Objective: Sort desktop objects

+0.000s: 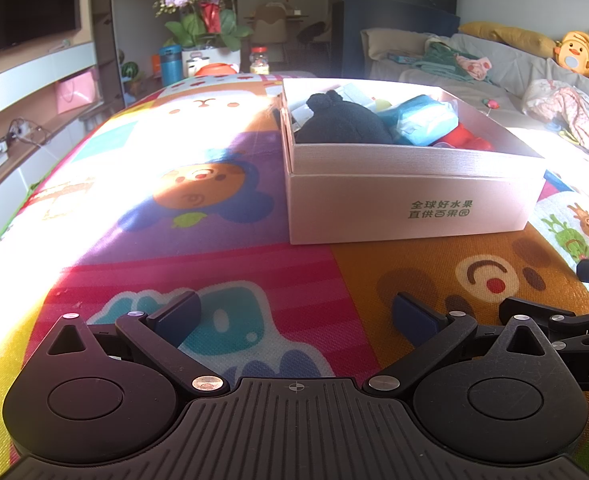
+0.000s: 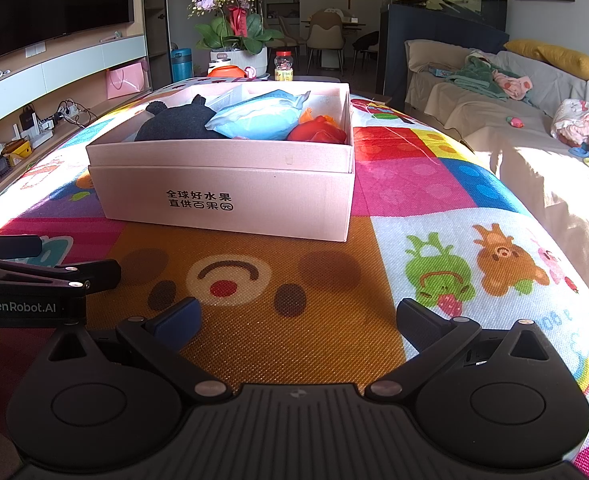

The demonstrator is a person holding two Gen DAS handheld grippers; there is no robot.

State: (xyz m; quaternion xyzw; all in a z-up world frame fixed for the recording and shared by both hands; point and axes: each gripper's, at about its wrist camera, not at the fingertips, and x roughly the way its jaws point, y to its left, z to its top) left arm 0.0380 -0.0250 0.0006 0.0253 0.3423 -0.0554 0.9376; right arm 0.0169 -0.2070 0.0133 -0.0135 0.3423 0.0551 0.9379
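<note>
Centrally on the cartoon-print play mat (image 2: 262,344): a pale pink cardboard box (image 2: 230,200), open-topped, its tray nested in a slightly wider base, dark Chinese lettering printed on the near wall. Inside, toward the box's left in the right wrist view, a black knitted hat (image 2: 174,122) with small round ears; just beside it, a light blue plastic packet (image 2: 258,120); against the right wall, a red-orange item (image 2: 316,132) whose kind cannot be told. Same contents in the left wrist view: hat (image 1: 342,122), packet (image 1: 426,118), red item (image 1: 464,138), all within the box (image 1: 406,208).

Nearer the cameras, well short of the box, the left gripper (image 1: 294,320) low over the mat, fingers spread wide, nothing between the blue pads (image 1: 178,316). Likewise the right gripper (image 2: 298,320): fingers wide apart, nothing pinched, above the brown bear-face panel. Side by side, the two tools, each one's black frame edging into the other's view.

Beyond the mat's far end, a pot of purple orchids (image 2: 236,20), a blue bottle (image 2: 181,64) and a clear jar with a red lid (image 2: 283,65). To the left, a dark television (image 2: 50,4) above shelving; to the right, a grey sofa (image 2: 494,120) strewn with clothes and yellow cushions.
</note>
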